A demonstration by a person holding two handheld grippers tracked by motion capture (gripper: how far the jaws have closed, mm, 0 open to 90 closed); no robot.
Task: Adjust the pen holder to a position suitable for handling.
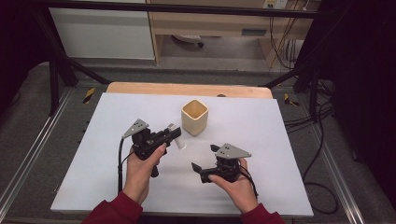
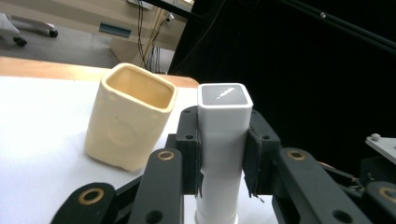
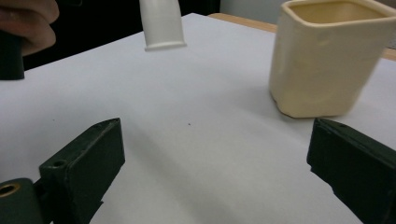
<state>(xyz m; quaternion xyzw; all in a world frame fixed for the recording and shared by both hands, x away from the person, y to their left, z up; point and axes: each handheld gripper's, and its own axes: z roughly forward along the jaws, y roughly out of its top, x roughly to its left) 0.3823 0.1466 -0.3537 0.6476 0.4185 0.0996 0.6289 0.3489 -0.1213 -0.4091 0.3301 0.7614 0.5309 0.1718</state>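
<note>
Counter [image 1: 261, 186] filled the middle of the high view, its white sheet running from the lower edge up to a wooden strip at the far side; a cream square cup [image 1: 194, 116] stood upright on it just above centre, open mouth up and nothing visible inside it. Below and left of the cup, the left hand-held gripper [image 1: 173, 134] had its jaws clamped on a white square tube [image 1: 179, 143]; in the left gripper view the tube [image 2: 220, 154] stood upright between the pads, its grey cap on top, with the cup [image 2: 128, 123] just beside it at the left of the frame. At the top of the right gripper view the tube's flared lower end [image 3: 161, 25] seemed clear of the sheet, though that is a judgement. The right hand-held gripper [image 1: 204, 160], lower centre-right in the high view, held nothing, its jaws spread wide on either side of bare sheet.

Judging by this, the tube was being carried toward the cup; the next move would call for raising its lower end above the rim, centring it over the mouth, lowering it in, then loosening the grip.
</note>
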